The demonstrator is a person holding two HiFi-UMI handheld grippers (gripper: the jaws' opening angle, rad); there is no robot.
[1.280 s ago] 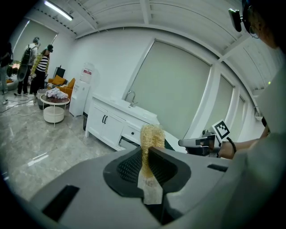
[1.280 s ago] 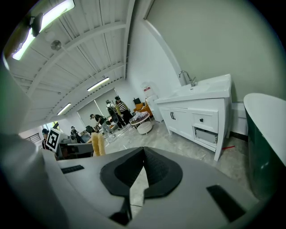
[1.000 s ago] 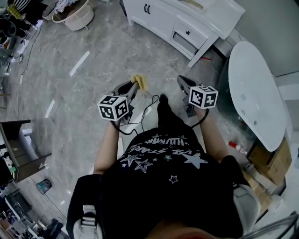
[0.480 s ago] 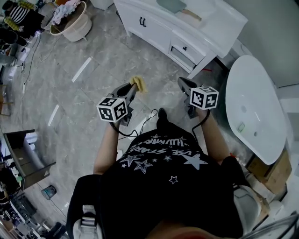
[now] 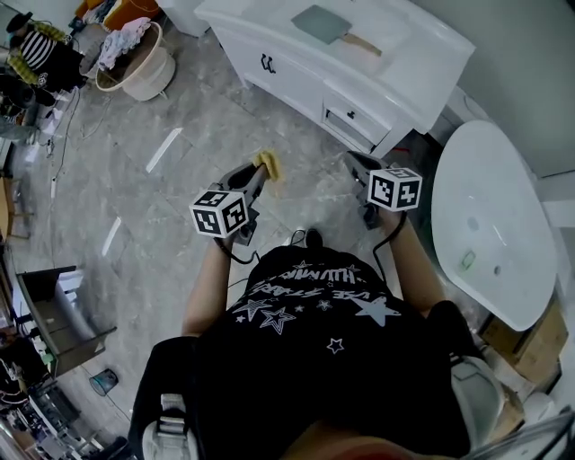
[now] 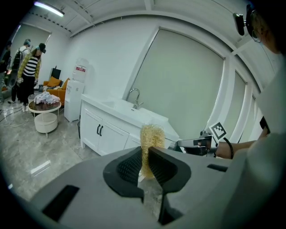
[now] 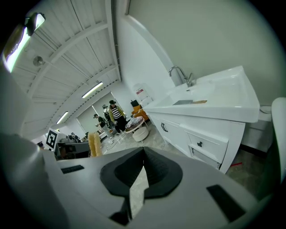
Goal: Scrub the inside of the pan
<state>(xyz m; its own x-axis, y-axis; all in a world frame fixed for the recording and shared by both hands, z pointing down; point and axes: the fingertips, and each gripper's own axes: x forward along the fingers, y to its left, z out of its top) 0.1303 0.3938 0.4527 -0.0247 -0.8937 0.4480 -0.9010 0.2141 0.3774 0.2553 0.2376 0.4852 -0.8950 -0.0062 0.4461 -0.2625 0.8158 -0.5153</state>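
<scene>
1. Head view: the surface has drawn closer. What looks like the pan sits on it.
2. Left gripper view: left hand-held gripper pinches the scrubber, short of the surface.
3. Right gripper view: right hand-held gripper pressed together, empty. Scrubbing not yet begun.

Table ahead of person, flat handled item on top. Bathtub at right, near table end. Round stand far left on floor. Left hand-held gripper and right hand-held gripper side by side, apart, over floor before table. Scrubber between left jaws.
</scene>
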